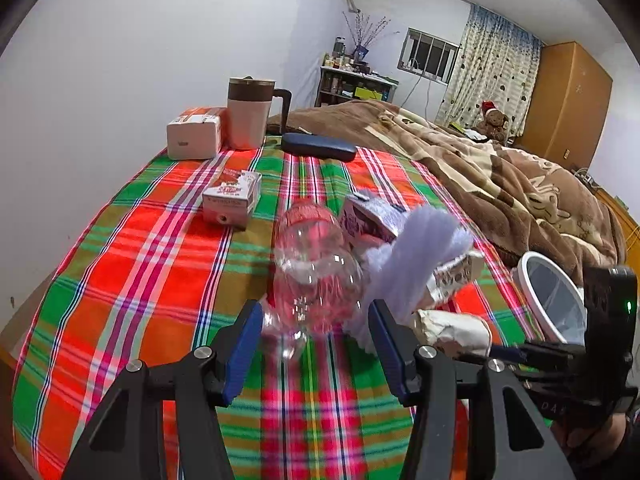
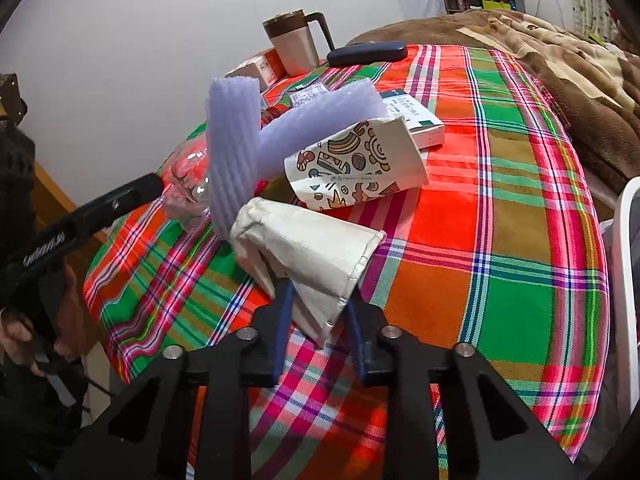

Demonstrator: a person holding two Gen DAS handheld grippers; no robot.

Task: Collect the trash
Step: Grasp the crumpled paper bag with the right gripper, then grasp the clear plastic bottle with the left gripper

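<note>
From my left wrist, the nearest thing was my left claw (image 1: 316, 350), its jaws spread wide over the plaid cloth (image 1: 132, 280). A clear bottle (image 1: 314, 272) lay on its side just ahead, its base reaching into the gap; I could not tell whether either pad touched it. Just right of the bottle rose a strip of lilac foam (image 1: 416, 256), with a purple carton (image 1: 370, 220) behind it. A crumpled white bag (image 1: 452, 330) lay just right of my right finger, and a patterned cup (image 1: 456, 276) beyond that. Ahead and left sat a small milk box (image 1: 232, 200); far ahead stood a mug (image 1: 250, 114), a white box (image 1: 194, 134) and a dark case (image 1: 318, 146). A white bin (image 1: 552, 300) stood far right, beside my other tool.

From my right wrist, my right claw (image 2: 318, 316) was narrow, pinching the flat bottom corner of the bag (image 2: 308, 248), which rested on the cloth (image 2: 500, 240). Ahead of it lay the cup (image 2: 356, 164) on its side, and to the left the foam (image 2: 232, 156) stood bent. The bottle (image 2: 188, 188) lay farther left, by my left claw's finger. The bin's rim (image 2: 628, 280) showed at the far right edge.
</note>
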